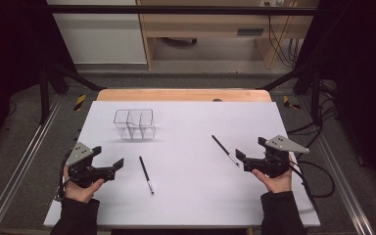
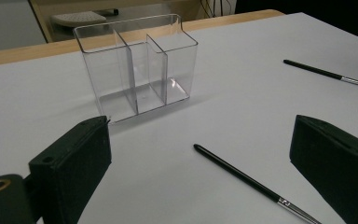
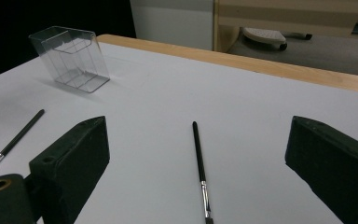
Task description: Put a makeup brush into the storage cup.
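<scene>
both jaws are standing open and empty: left gripper (image 1: 108, 157) is facing the near brush (image 1: 146, 175), right gripper (image 1: 251, 152) the far brush (image 1: 224, 150). likely the reaching step; next, closing on a brush for the clear organizer (image 1: 134, 123).

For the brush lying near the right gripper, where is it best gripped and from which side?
Likely mid-handle on the brush, coming from above with the right gripper, jaws astride the shaft. It lies flat on the table, thin and straight, with the slim ferrule end offering less hold.
</scene>
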